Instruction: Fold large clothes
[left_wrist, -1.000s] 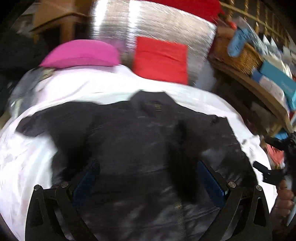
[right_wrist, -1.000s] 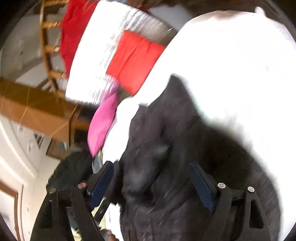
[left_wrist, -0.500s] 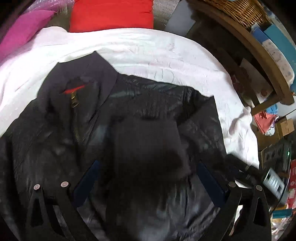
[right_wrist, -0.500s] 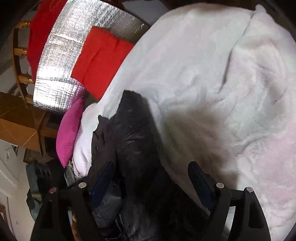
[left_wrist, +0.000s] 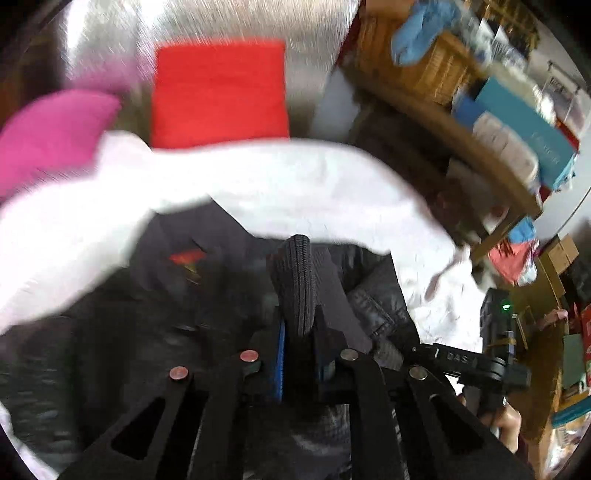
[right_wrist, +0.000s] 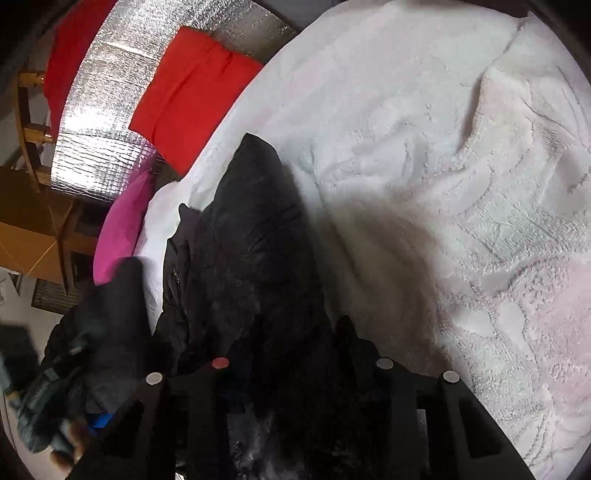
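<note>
Left wrist view: your left gripper (left_wrist: 299, 332) is closing, its jaws pinching the ribbed knit cuff (left_wrist: 297, 280) of the black quilted jacket (left_wrist: 110, 332) at lower centre; the jacket lies on the white fleece blanket (left_wrist: 258, 184), with a red cushion (left_wrist: 219, 94) at upper centre. Right wrist view: your right gripper (right_wrist: 295, 354) is closing with dark jacket fabric bunched between its jaws at lower centre; whether the pads press it, you cannot tell. The jacket runs up toward frame centre.
</note>
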